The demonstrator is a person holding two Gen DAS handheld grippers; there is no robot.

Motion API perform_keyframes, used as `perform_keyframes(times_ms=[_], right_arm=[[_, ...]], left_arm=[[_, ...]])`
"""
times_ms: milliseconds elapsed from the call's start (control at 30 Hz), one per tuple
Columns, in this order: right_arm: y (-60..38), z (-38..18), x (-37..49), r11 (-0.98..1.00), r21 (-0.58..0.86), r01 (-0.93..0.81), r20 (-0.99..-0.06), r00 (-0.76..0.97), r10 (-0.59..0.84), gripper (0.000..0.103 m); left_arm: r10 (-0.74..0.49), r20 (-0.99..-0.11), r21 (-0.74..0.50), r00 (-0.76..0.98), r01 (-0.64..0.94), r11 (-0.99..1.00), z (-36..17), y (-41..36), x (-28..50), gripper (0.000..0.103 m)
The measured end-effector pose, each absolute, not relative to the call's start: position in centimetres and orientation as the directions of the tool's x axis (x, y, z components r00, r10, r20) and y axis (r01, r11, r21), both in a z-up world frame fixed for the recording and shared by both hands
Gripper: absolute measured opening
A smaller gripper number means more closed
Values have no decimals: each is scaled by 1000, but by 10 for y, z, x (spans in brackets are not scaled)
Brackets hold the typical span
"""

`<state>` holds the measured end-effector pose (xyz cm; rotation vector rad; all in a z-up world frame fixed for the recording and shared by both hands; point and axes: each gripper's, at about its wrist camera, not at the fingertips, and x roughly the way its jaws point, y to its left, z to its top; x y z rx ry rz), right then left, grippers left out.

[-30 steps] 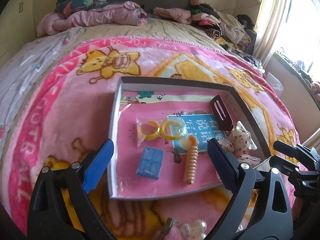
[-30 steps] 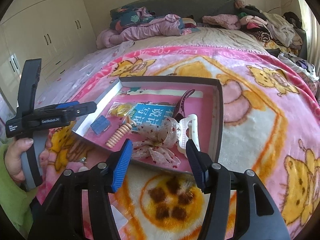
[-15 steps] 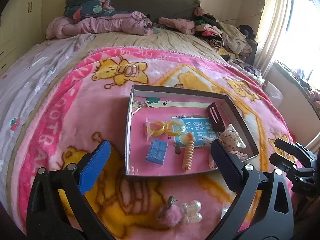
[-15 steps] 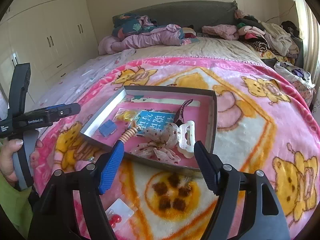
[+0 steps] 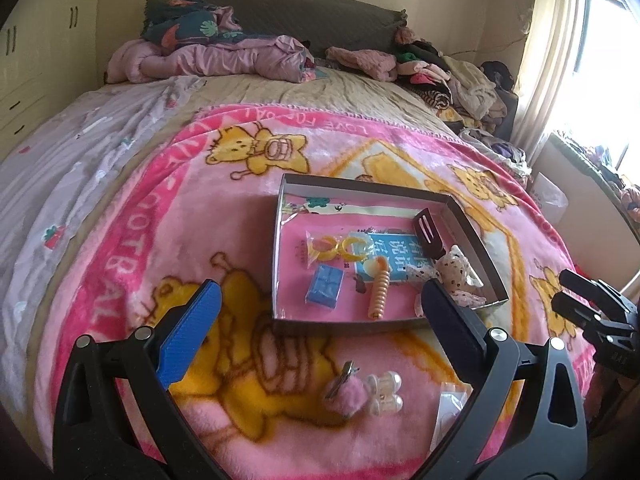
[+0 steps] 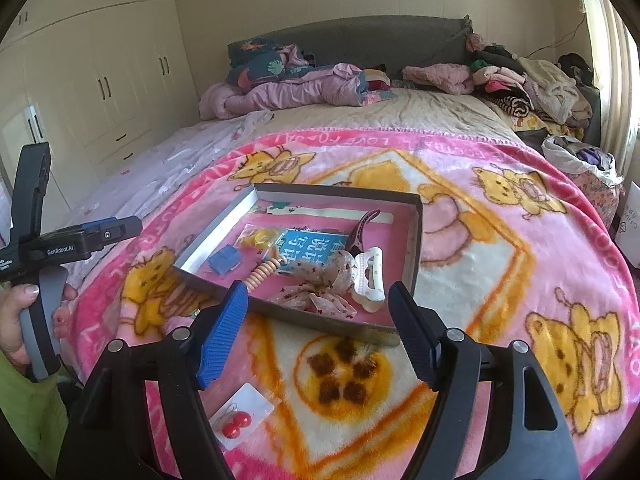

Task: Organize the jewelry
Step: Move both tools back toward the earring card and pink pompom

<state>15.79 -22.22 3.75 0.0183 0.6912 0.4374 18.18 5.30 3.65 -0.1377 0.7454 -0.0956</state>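
Note:
A shallow grey box (image 5: pixel 384 189) (image 6: pixel 416 240) with a pink floor lies on the pink cartoon blanket. It holds yellow rings in a bag (image 5: pixel 338 246), a blue square piece (image 5: pixel 325 289), an orange spiral clip (image 5: pixel 380 292), a dark hair clip (image 5: pixel 428 233), a floral bow (image 6: pixel 316 284) and a white claw clip (image 6: pixel 369 276). Loose on the blanket near me are a pink pom-pom clip (image 5: pixel 347 387), a pearl clip (image 5: pixel 385 393) and red earrings on a card (image 6: pixel 236 420). My left gripper (image 5: pixel 316 324) and right gripper (image 6: pixel 316 326) are open and empty, held back from the box.
Piles of clothes (image 5: pixel 448 72) and a folded quilt (image 5: pixel 216 56) lie at the head of the bed. Wardrobes (image 6: pixel 100 80) stand at the left. A window with a curtain (image 5: pixel 552 60) is at the right. A clear packet (image 5: pixel 450 412) lies by the left gripper's right finger.
Both grippers have pulled back and up from the box, so it looks smaller and farther. The loose clips and earring card on the near blanket have come into view.

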Motion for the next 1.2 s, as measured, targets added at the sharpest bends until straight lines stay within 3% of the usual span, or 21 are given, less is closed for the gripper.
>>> perform_keyframes(times_ms=[1200], right_arm=[[-207,17,117,878,154,-453,-657,617,434,71]], left_arm=[[-75,-693,-128,717,-19,992,12,77,113,92]])
